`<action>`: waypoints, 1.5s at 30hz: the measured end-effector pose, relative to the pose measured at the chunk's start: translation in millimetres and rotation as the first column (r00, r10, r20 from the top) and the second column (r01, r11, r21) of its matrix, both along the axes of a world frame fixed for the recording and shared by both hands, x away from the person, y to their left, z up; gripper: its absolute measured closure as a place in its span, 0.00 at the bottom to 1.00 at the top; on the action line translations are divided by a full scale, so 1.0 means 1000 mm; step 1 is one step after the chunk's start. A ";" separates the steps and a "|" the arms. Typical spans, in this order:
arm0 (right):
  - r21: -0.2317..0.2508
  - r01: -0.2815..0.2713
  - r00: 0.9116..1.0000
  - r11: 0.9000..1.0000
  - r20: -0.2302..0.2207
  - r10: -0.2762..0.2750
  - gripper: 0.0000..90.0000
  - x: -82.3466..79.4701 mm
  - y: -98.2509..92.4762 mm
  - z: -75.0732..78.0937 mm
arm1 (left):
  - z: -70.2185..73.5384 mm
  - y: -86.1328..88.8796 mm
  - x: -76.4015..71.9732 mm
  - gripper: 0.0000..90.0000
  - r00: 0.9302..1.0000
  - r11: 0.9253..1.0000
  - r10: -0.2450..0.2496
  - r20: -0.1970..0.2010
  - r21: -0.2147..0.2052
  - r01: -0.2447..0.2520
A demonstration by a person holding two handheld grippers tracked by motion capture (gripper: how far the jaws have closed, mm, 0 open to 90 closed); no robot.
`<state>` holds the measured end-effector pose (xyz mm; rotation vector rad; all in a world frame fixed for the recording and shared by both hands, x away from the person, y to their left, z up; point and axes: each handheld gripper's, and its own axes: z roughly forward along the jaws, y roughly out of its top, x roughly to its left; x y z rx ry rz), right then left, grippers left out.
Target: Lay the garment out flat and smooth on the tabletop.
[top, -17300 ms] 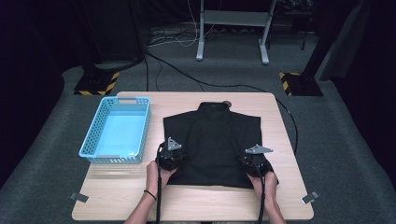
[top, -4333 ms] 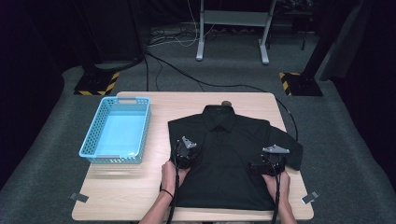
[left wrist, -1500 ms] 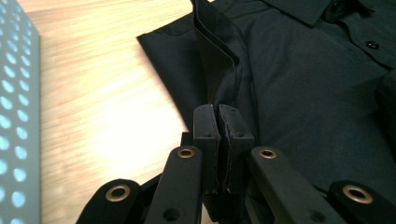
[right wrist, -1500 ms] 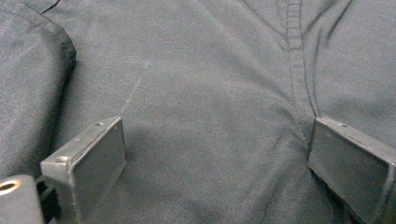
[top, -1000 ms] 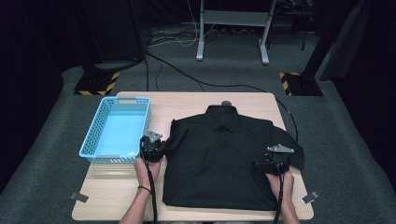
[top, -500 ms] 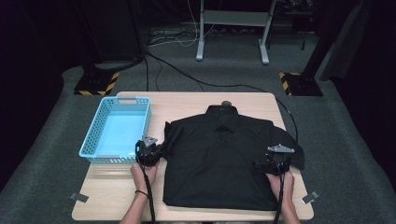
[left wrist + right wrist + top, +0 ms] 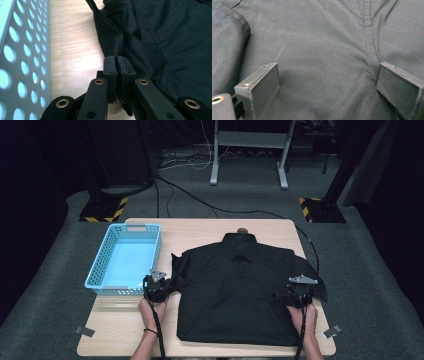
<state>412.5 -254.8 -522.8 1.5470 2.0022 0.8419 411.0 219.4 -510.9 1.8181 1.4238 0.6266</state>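
High view: a black short-sleeved button shirt (image 7: 240, 290) lies spread mid-surface, folding not yet begun, beside a blue perforated plastic basket (image 7: 102, 270).

Left gripper view: fingers (image 7: 110, 67) clamped on the sleeve edge.

Right gripper view: fingers (image 7: 265, 82) apart, resting on cloth.

Shirt (image 7: 319, 50) hem beyond right gripper view's edge

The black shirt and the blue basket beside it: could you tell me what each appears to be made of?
The black shirt looks like a thin woven fabric with a matte finish, possibly cotton or a blend: it creases softly and shows stitched seams in both gripper views. The blue basket looks like moulded plastic, smooth and slightly glossy: its stiff walls are pierced by even rows of oval holes.
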 end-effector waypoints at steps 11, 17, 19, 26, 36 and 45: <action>0.002 0.006 1.000 1.000 0.000 -0.006 0.05 0.000 -0.002 0.000 | -0.005 0.006 -0.012 0.93 1.000 1.000 0.023 0.005 -0.003 -0.023; 0.001 0.007 1.000 1.000 0.001 -0.007 0.06 -0.001 -0.003 0.000 | -0.007 0.006 -0.022 0.92 1.000 1.000 0.021 0.007 0.007 -0.021; 0.001 0.008 1.000 1.000 0.001 -0.008 0.06 -0.001 -0.003 0.000 | -0.007 0.007 -0.026 0.91 1.000 1.000 0.021 0.009 0.004 -0.021; 0.001 0.016 1.000 1.000 0.002 -0.016 0.06 -0.001 -0.006 0.000 | -0.007 0.016 -0.041 0.81 1.000 1.000 0.024 0.013 -0.011 -0.024; 0.001 0.016 1.000 1.000 0.002 -0.016 0.05 -0.001 -0.008 0.000 | 0.011 0.010 -0.058 0.50 0.997 0.999 -0.007 0.081 -0.041 0.011; 0.001 0.013 1.000 1.000 0.002 -0.013 0.05 -0.001 -0.008 0.000 | 0.008 -0.030 -0.013 0.38 0.989 0.989 -0.144 0.022 0.037 0.143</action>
